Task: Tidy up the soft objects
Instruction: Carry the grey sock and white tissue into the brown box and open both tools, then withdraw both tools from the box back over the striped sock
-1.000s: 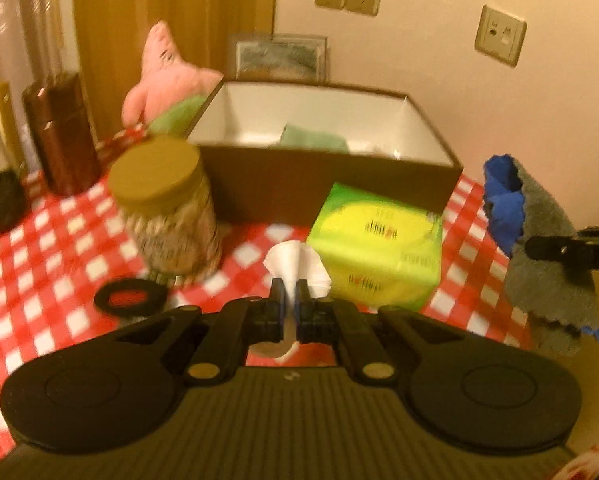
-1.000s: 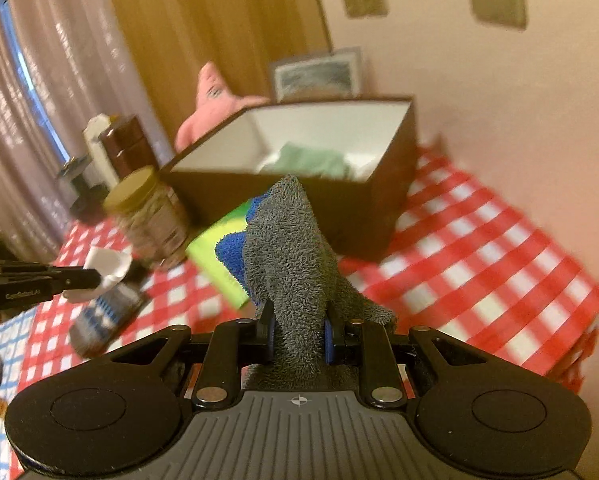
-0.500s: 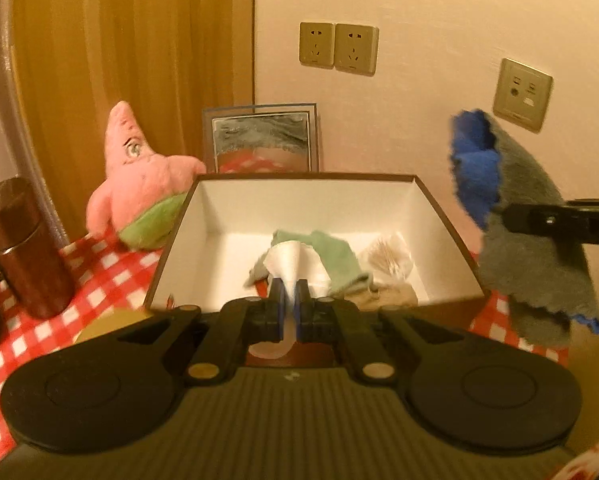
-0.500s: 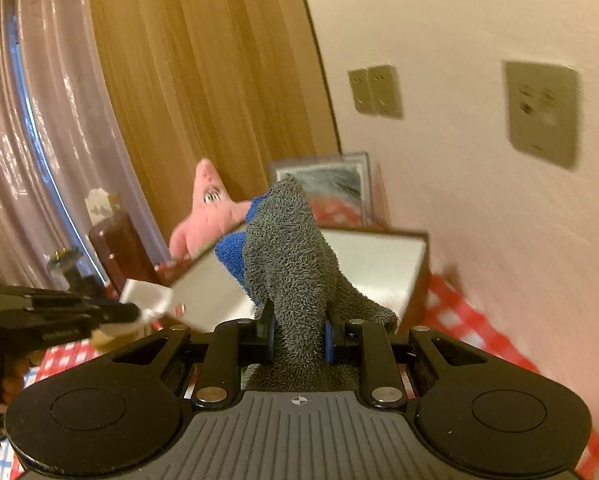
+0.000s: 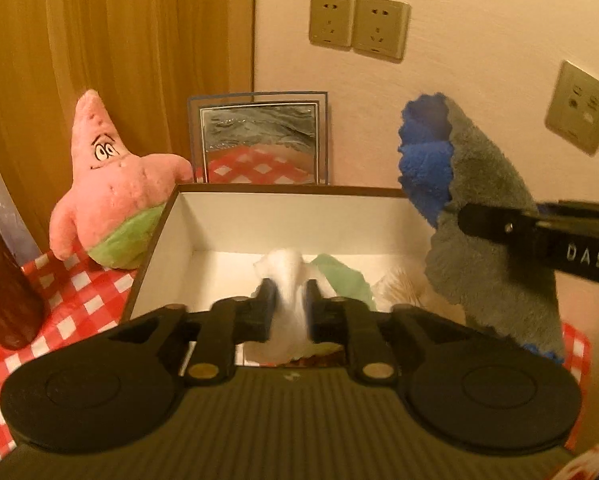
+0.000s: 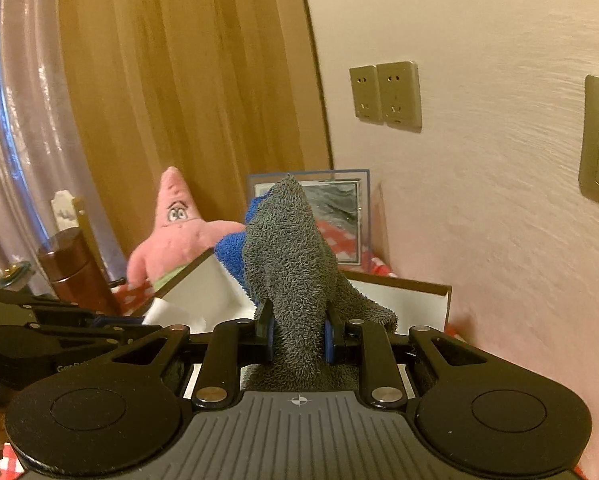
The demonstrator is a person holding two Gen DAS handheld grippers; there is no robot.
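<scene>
Left gripper (image 5: 290,300): jaws had just been opening, with a white tissue (image 5: 287,300) still between them; the picture was blurred there, so whether the pads still pressed on it could not be told.
White tissue: sat at lower centre of the left wrist view, over the open box (image 5: 283,232).
Right gripper (image 6: 297,334): pinched a grey and blue towel (image 6: 291,264), blue pads against both its sides.
Grey and blue towel: stood up at the centre of the right wrist view; in the left wrist view it hung at the right of the frame, above the box's right edge.
Box: brown outside, white inside, just ahead of both grippers; a green cloth (image 5: 341,278) and a pale fluffy thing (image 5: 399,286) lay on its floor.
Pink starfish toy (image 5: 115,196): upright at left, touching the box's left wall.
Picture frame (image 5: 259,140): leaned on the wall behind the box.
Brown canister (image 5: 3,280): far left of the frame.
Tabletop (image 5: 79,292): covered in a red and white check cloth.
Wall sockets (image 5: 357,26): upper centre, above the frame.
</scene>
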